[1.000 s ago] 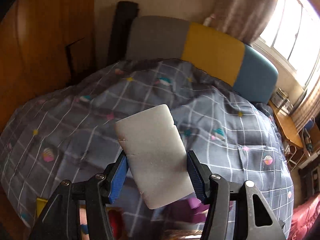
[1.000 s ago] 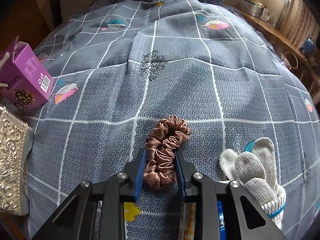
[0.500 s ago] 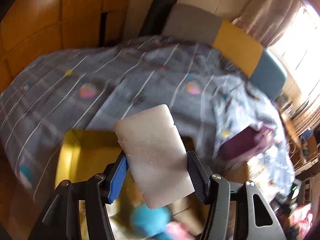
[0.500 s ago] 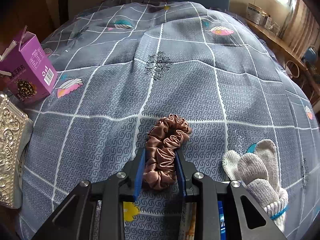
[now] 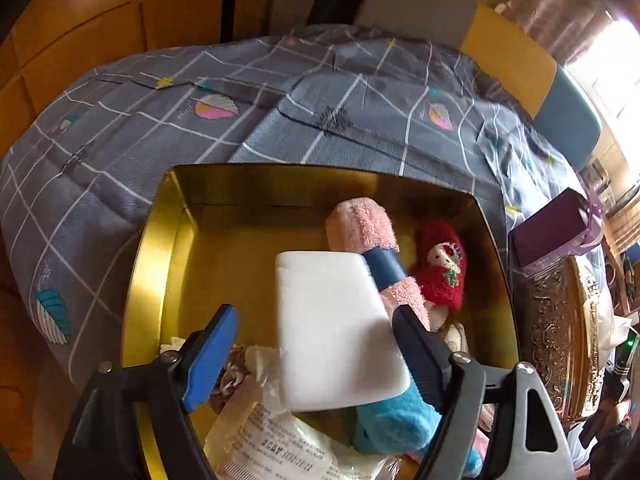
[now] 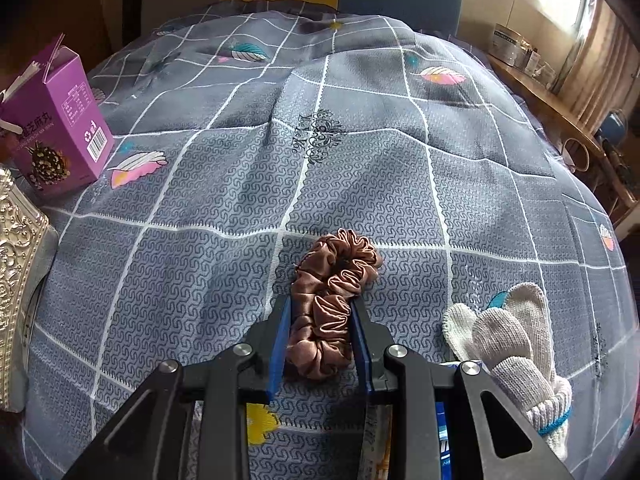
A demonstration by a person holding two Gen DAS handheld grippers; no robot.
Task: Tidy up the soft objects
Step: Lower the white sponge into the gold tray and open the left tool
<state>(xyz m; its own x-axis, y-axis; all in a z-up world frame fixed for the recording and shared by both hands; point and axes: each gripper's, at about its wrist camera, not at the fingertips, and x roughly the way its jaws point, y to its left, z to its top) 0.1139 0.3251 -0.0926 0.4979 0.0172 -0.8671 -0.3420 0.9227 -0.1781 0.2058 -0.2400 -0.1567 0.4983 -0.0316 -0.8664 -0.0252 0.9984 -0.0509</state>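
In the left wrist view my left gripper [image 5: 312, 344] stands open over a gold tin box [image 5: 148, 264]. A white foam sponge [image 5: 336, 332] lies loose between the fingers, tilted against the right finger, with a clear gap to the left finger. The box holds a pink rolled towel [image 5: 360, 224], a red plush doll [image 5: 440, 268], a blue sock [image 5: 396, 420] and a plastic packet [image 5: 276, 440]. In the right wrist view my right gripper [image 6: 320, 328] is shut on a brown satin scrunchie [image 6: 332, 288] on the grey checked bedspread [image 6: 360, 160].
White knit gloves [image 6: 512, 340] lie to the right of the scrunchie. A purple carton [image 6: 56, 128] stands at the left, next to an embossed metal lid [image 6: 12, 264]. A headboard and a window shelf with jars lie behind the bed.
My left gripper has swung down over the gold box and opened; the sponge has slipped free and leans right. My right gripper stays shut on the scrunchie, which has barely moved.
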